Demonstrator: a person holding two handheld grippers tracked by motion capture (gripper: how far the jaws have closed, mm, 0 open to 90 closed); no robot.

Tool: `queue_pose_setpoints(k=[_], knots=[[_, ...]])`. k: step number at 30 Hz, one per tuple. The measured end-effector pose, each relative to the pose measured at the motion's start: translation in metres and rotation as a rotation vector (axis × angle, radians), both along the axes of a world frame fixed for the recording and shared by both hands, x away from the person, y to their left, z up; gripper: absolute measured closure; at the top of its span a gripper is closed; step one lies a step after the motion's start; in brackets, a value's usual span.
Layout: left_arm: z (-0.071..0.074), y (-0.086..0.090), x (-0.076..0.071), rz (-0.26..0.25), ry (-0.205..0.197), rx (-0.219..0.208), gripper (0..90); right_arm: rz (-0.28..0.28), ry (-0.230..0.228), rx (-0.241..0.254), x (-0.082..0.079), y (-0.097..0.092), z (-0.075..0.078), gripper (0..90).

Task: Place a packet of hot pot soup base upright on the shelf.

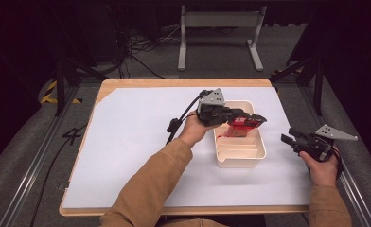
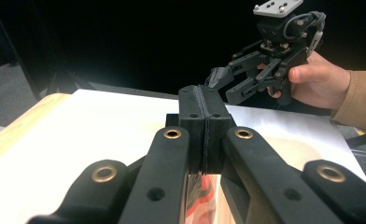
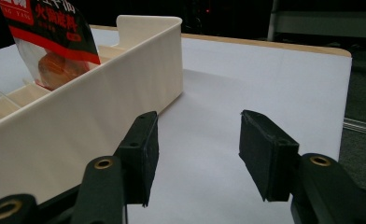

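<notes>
The packet [image 3: 50, 42] has a red band across its top with white Chinese characters; they are too cut off and small to read for certain. Below the band it is clear film, and something round and orange-brown shows through.

The left hand-held gripper [image 1: 250, 118] has its jaws pressed together on the packet's top edge, so the packet hangs from it, its lower end down inside the tray [image 1: 240, 161] toward the far end. In the left gripper view the pads [image 2: 208, 135] meet with a red and clear strip below them.

The tray is cream plastic, long and narrow, with thin dividers across it and tall walls. It sits right of centre on a white sheet [image 1: 136, 142] over the wooden table [image 1: 174, 82].

The right hand-held gripper [image 1: 292, 138] is open and empty, just right of the tray and low over the sheet, near the table's right edge. Left of the tray the sheet lies bare.
</notes>
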State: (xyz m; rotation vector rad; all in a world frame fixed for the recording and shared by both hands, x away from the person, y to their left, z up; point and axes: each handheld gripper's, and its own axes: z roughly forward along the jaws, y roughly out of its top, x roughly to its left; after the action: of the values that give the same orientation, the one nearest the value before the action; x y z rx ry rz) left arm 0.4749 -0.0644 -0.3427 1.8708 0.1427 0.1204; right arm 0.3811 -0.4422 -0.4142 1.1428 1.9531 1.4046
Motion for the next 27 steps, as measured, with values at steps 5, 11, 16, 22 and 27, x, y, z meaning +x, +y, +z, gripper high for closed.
queue_pose_setpoints(k=[5, 11, 16, 22, 27], knots=[[-0.002, 0.004, 0.001, 0.002, 0.012, -0.004, 89.4, 0.005, 0.002, -0.001, 0.002, 0.002, 0.000, 47.2], [-0.001, 0.010, 0.002, 0.021, 0.082, 0.013, 87.0, 0.012, 0.000, -0.002, 0.004, 0.004, 0.001, 46.6], [-0.001, 0.017, 0.005, 0.016, 0.127, 0.004, 61.4, 0.019, -0.003, 0.002, 0.006, 0.005, 0.003, 46.0], [0.001, 0.020, 0.004, 0.027, 0.125, -0.003, 41.8, 0.019, -0.006, 0.005, 0.008, 0.005, 0.004, 45.3], [0.008, 0.025, 0.001, 0.039, 0.109, -0.021, 33.3, 0.028, -0.004, 0.005, 0.010, 0.007, 0.005, 44.6]])
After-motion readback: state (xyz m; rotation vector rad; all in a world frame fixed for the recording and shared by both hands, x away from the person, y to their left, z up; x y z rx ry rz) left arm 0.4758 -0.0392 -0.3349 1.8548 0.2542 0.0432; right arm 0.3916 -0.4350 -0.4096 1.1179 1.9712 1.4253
